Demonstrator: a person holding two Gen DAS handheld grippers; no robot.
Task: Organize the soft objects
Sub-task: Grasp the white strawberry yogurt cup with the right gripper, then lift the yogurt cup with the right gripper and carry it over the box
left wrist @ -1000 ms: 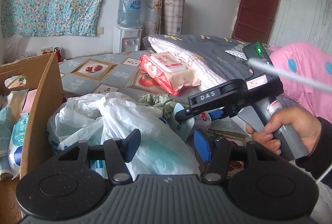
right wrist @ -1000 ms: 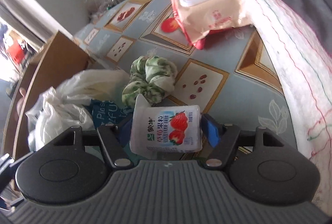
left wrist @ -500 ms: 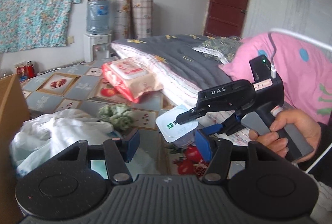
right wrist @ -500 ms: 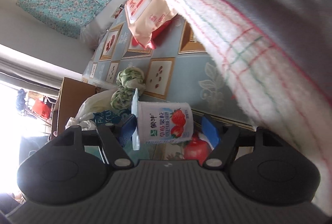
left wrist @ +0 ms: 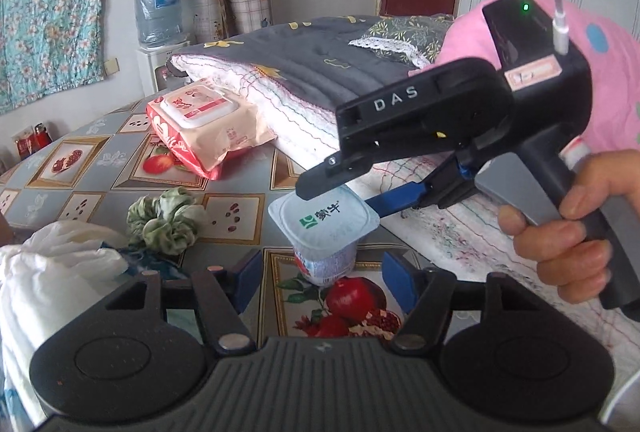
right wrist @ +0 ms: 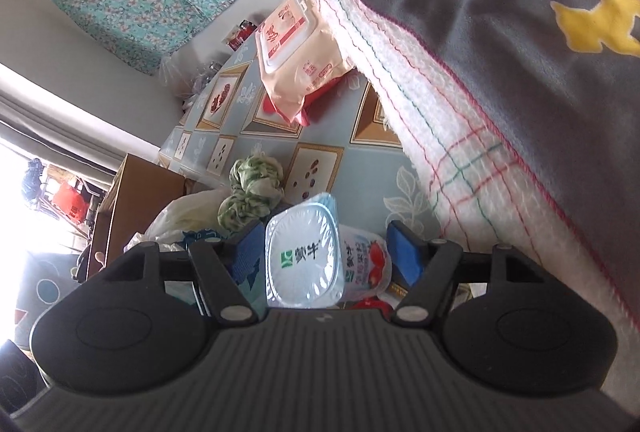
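My right gripper (right wrist: 325,257) holds the yogurt cup (left wrist: 323,228) over the patterned tablecloth (left wrist: 248,168). Its jaws are closing with the cup between them. From the left wrist view one black finger lies on the foil lid and a blue pad sits at the cup's 3 o'clock side. From the right wrist view I can't tell whether both pads press on it.

My left gripper (left wrist: 322,278) is just under the cup, jaws opening, blue pads spread to either side of it and not touching it.

Around it: a green scrunchie (left wrist: 166,218) at the cup's 9 o'clock, a white plastic bag (left wrist: 52,272) beyond that towards 8 o'clock, a wet-wipes pack (left wrist: 208,128) at 11 o'clock. A folded grey quilt (left wrist: 320,72) runs from 12 to 3 o'clock, close against the right gripper's body, with a pink pillow (left wrist: 600,72) behind it. A cardboard box (right wrist: 132,192) stands past the bag in the right wrist view.
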